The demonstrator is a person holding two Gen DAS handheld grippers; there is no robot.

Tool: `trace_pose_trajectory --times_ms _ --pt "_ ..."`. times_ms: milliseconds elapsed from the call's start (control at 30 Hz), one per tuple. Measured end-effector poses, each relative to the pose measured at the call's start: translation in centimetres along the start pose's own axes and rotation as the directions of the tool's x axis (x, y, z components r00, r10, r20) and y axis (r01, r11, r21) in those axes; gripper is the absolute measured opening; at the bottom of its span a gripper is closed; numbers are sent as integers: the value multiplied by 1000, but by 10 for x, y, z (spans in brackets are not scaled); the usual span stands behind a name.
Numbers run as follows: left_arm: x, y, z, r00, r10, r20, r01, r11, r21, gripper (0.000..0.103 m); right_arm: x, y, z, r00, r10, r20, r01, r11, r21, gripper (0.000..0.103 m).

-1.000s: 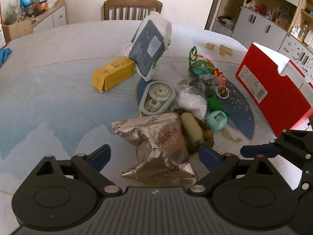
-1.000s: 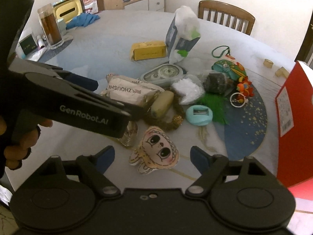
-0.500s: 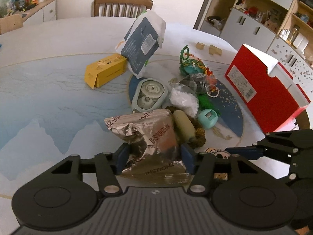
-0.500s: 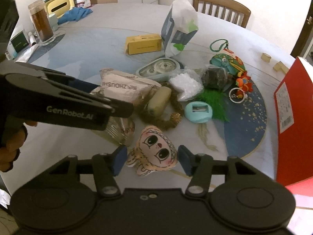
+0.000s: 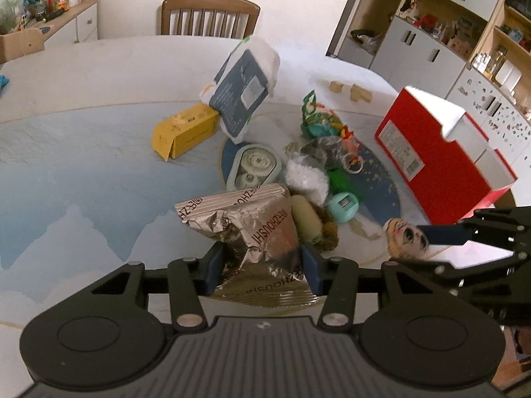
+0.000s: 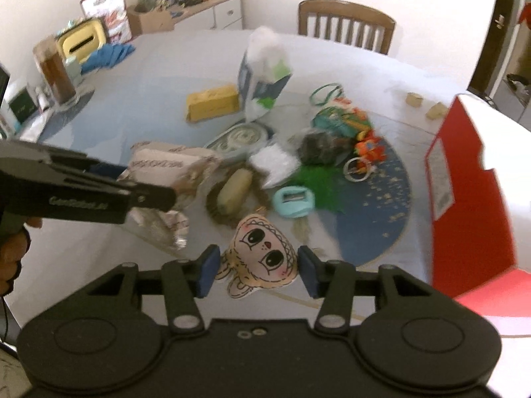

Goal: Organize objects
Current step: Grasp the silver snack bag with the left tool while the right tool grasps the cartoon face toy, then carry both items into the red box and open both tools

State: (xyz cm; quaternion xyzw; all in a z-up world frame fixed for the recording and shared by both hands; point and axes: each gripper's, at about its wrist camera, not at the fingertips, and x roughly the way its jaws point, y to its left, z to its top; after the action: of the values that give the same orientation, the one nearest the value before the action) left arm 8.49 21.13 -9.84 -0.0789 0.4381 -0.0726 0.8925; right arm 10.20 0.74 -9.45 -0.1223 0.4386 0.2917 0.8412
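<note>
My left gripper is shut on a crinkled silver foil snack bag and holds it over the near table edge; the bag also shows in the right wrist view. My right gripper is shut on a flat doll-face plush, lifted slightly; it also shows in the left wrist view. A heap of small objects lies beyond: a gear toy, a teal sharpener, a white crystal bag, a beige roll.
An open red box stands at the right, also in the right wrist view. A yellow carton and a tilted dark pouch sit farther back. A round blue mat lies under the heap. A chair stands behind the table.
Both grippers closed from open: the left onto the foil bag, the right onto the doll-face plush. Both objects have lifted a little off the table.
</note>
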Motion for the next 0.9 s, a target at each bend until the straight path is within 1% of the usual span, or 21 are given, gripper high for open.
trace_pose_trajectory --times_ms 200,267,300,467,700,900 --pt "-21 -21 15 999 -33 27 33 999 14 49 -33 -30 11 998 10 56 -13 999 48 50" --pt "-28 -33 22 998 -44 35 43 999 25 49 -48 -43 16 996 22 84 -27 998 57 50" --pt "-30 -39 25 998 -59 34 57 997 59 49 -55 -49 18 995 20 93 -26 998 57 50" --pt "-36 -77 42 995 -87 55 82 993 90 49 -80 -89 23 990 11 141 -23 996 83 50" --pt "-24 -135 65 991 -121 65 111 984 143 49 -95 -144 17 985 -27 171 7 994 113 50" --pt "-3 -184 88 988 -135 75 120 976 185 49 -104 -186 6 981 -71 181 46 989 137 50"
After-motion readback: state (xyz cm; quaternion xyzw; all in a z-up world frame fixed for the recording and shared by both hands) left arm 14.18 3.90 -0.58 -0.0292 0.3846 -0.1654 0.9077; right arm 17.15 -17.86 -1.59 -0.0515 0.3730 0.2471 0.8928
